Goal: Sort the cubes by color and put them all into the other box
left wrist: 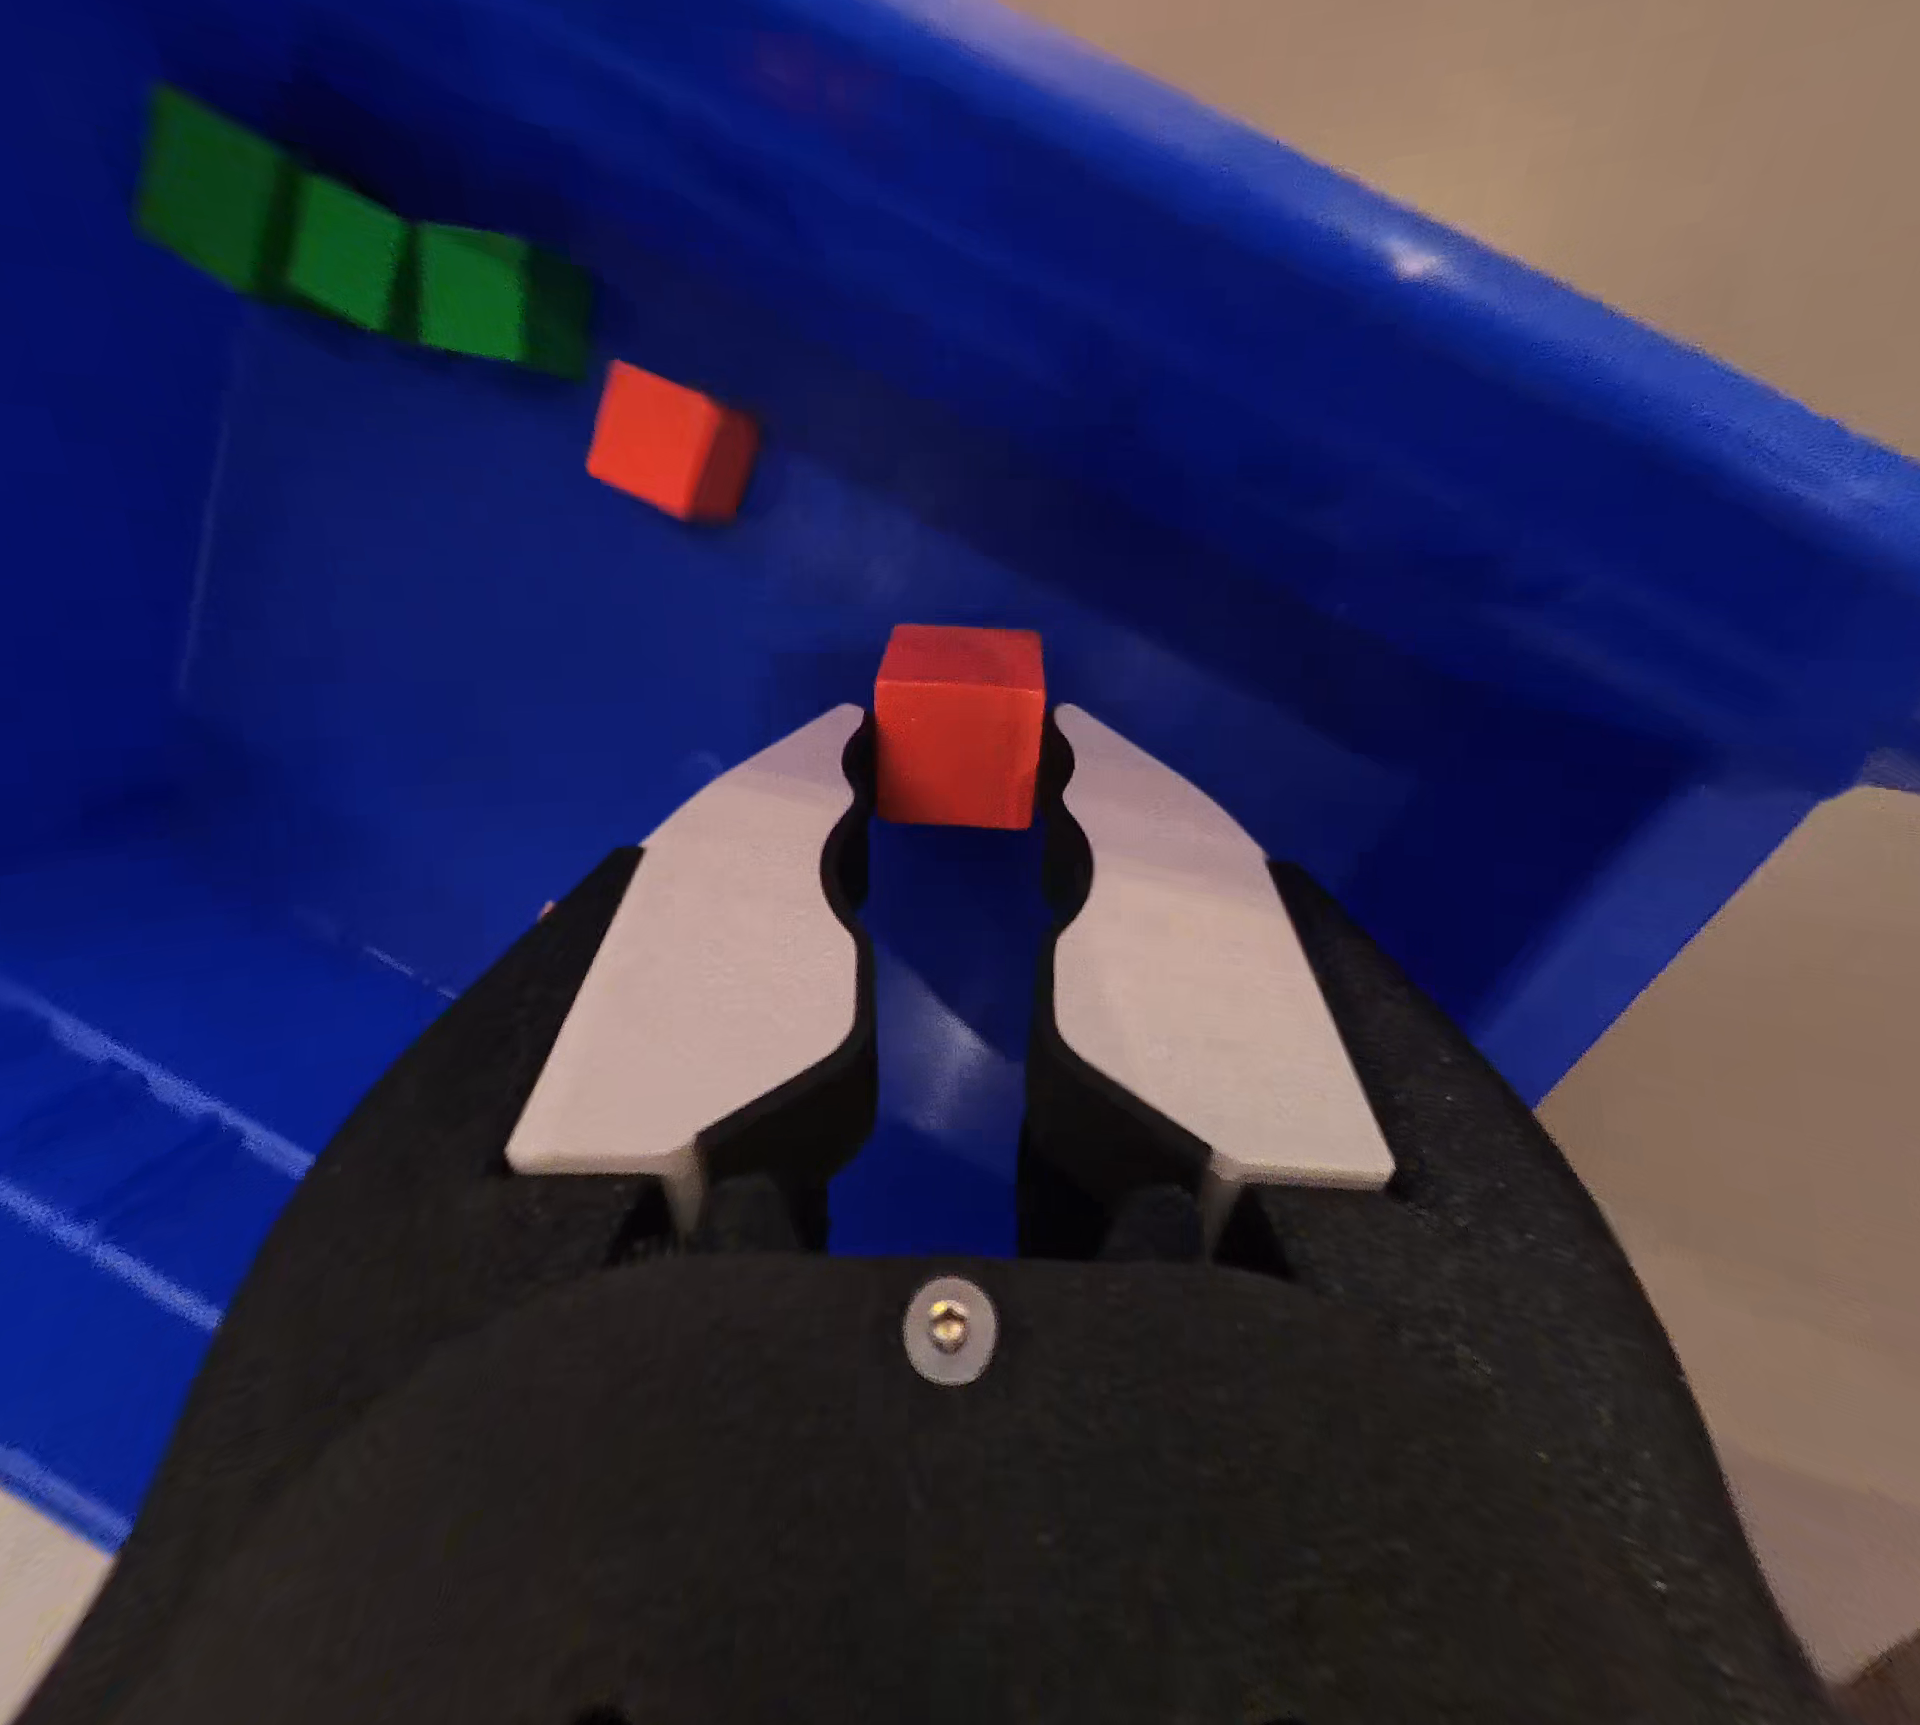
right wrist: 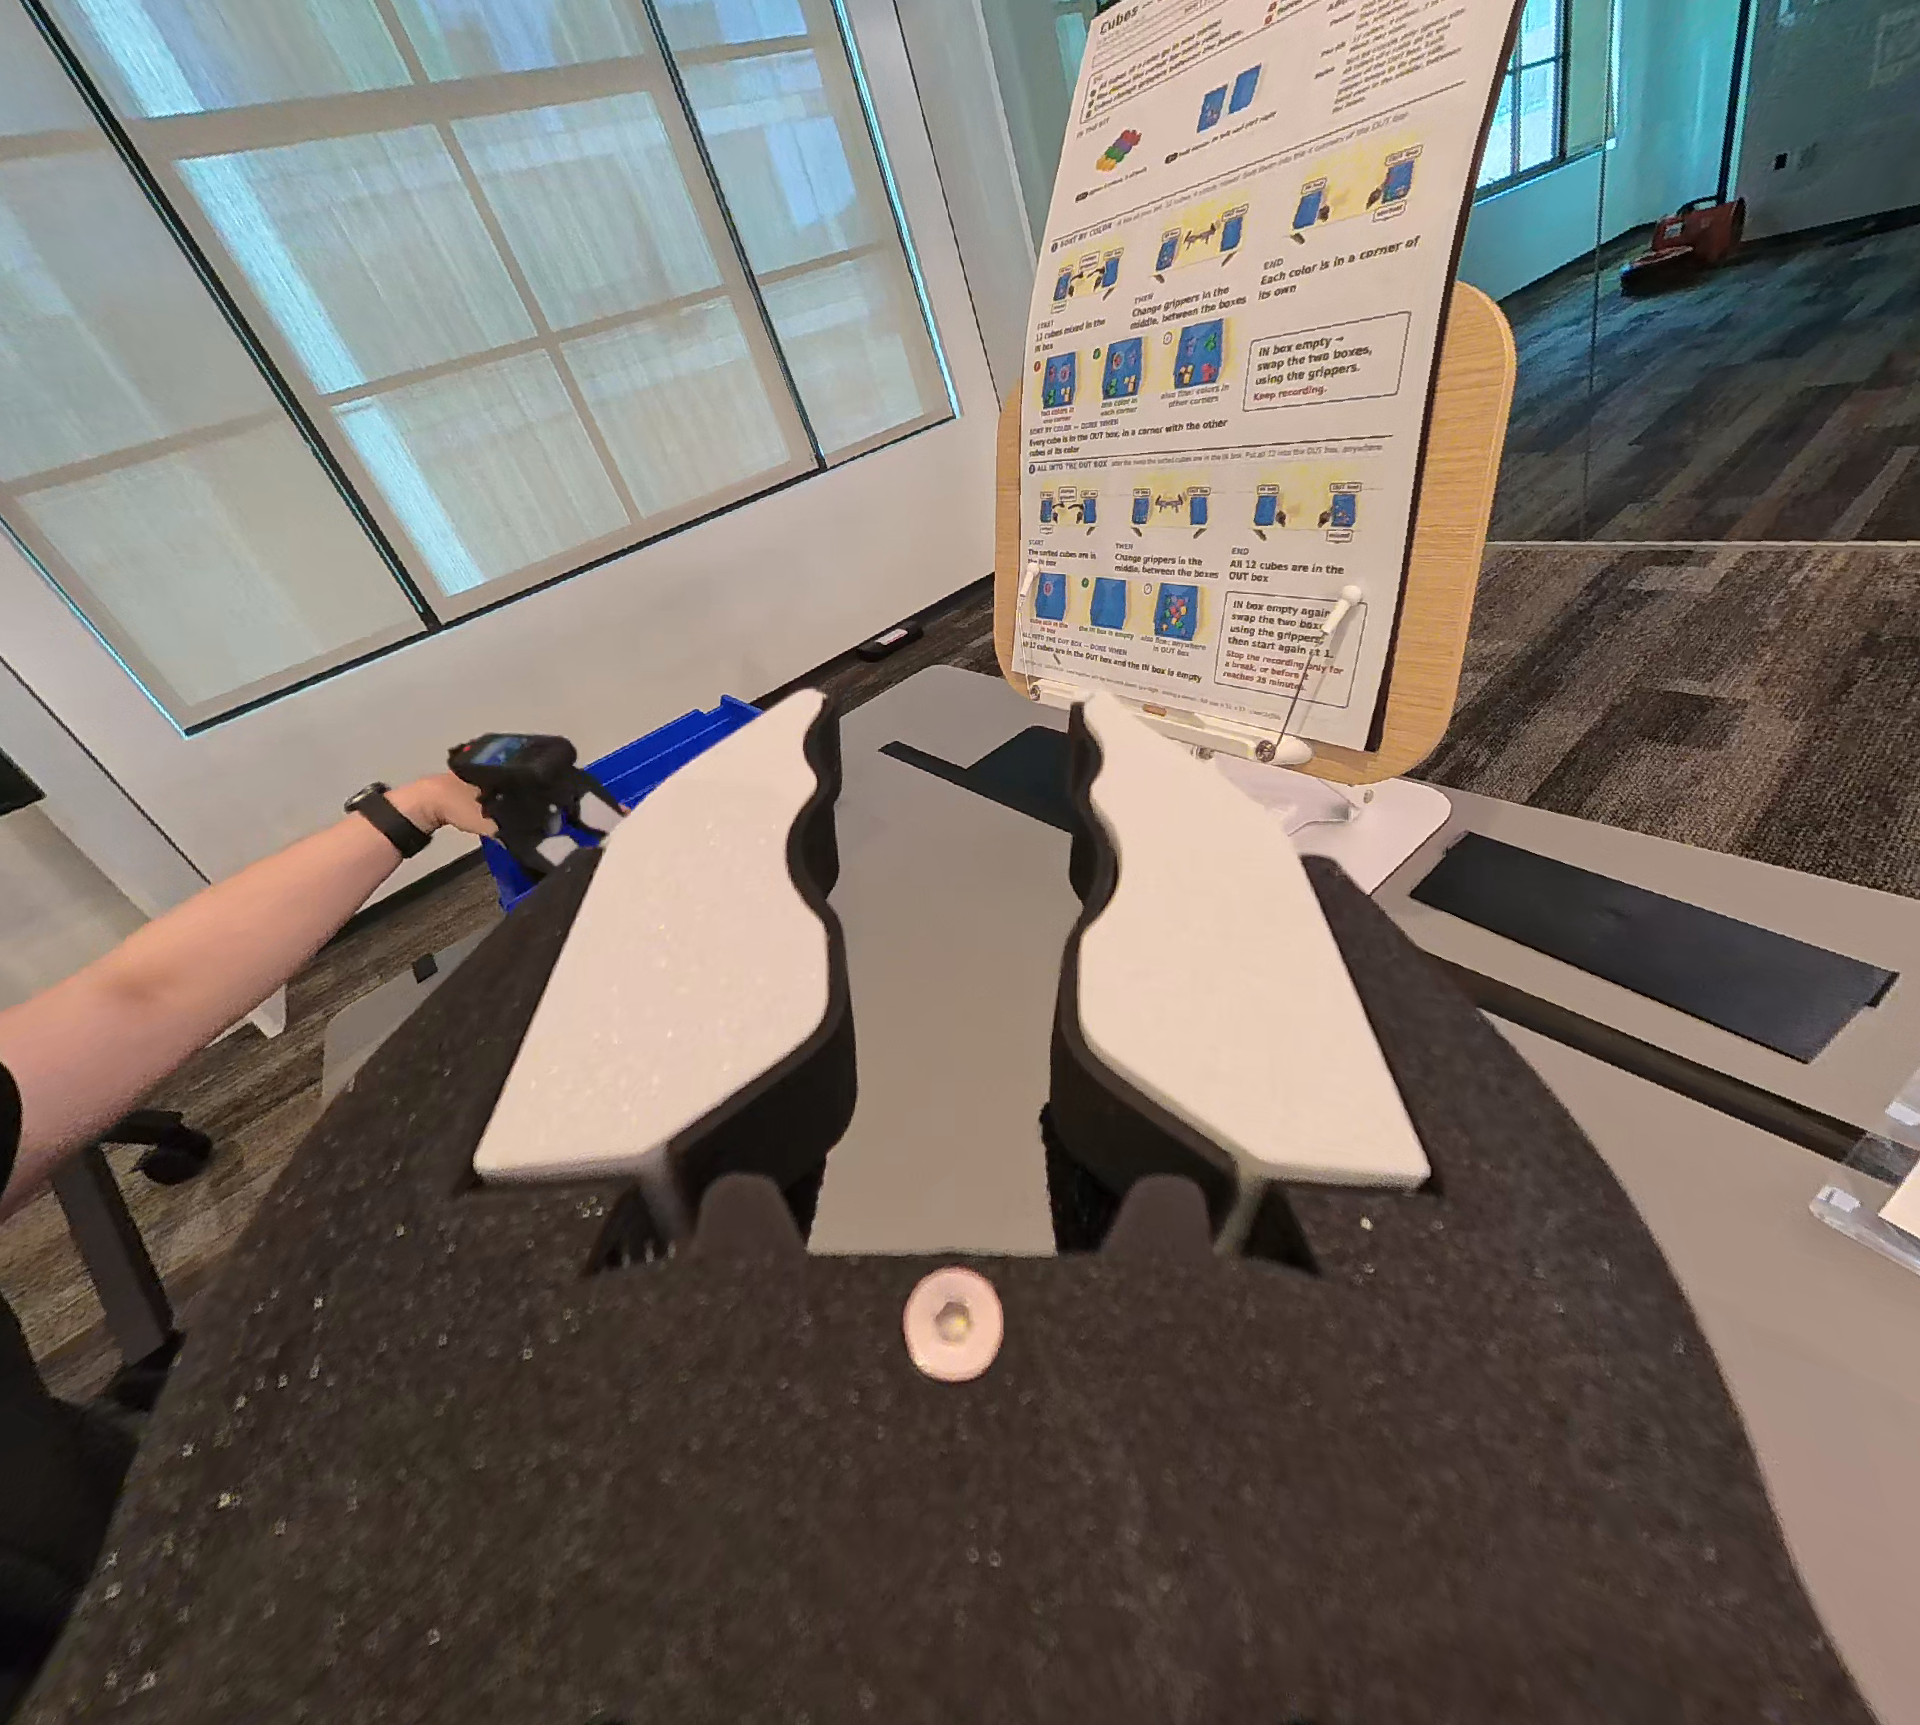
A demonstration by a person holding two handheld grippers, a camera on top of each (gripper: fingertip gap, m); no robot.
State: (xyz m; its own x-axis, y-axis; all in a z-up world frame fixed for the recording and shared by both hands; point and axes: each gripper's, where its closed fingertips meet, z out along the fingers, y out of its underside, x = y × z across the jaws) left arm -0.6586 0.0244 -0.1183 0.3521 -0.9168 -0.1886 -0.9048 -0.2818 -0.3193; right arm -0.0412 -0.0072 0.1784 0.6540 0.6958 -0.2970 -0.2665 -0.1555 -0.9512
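In the left wrist view my left gripper (left wrist: 958,745) is shut on a red cube (left wrist: 956,725), held at the fingertips over the inside of a blue box (left wrist: 1351,387). Inside the box a second red cube (left wrist: 670,441) lies on the floor, with three green cubes (left wrist: 353,252) in a row to its left. In the right wrist view my right gripper (right wrist: 951,730) is open and empty above a grey table (right wrist: 935,1000). The left gripper (right wrist: 525,782) and the blue box (right wrist: 665,745) show far off at the left, held by a person's hand.
An instruction sheet on a wooden stand (right wrist: 1247,325) rises just beyond the right gripper. Black strips (right wrist: 1642,937) lie on the table at the right. A person's arm (right wrist: 187,948) reaches in from the left. Large windows (right wrist: 416,221) stand behind.
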